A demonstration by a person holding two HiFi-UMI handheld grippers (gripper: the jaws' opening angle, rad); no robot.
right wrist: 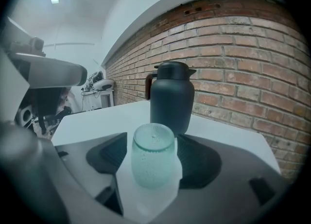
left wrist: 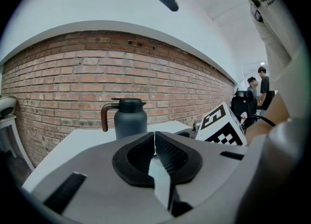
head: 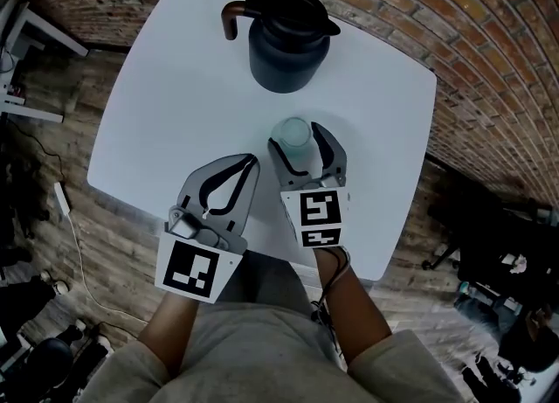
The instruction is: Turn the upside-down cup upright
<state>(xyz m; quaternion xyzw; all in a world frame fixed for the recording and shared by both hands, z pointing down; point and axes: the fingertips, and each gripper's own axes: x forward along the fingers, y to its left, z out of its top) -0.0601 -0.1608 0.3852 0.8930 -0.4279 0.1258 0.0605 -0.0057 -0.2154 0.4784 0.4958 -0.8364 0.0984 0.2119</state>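
Left hand-held gripper [head: 253,162] clenched empty; right hand-held gripper [head: 297,136] released, jaws flanking the cup [right wrist: 153,160].

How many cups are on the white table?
1. The cup stands upside down on the table, between the open jaws of the right gripper, nearer the person than the dark jug. No other cup shows.
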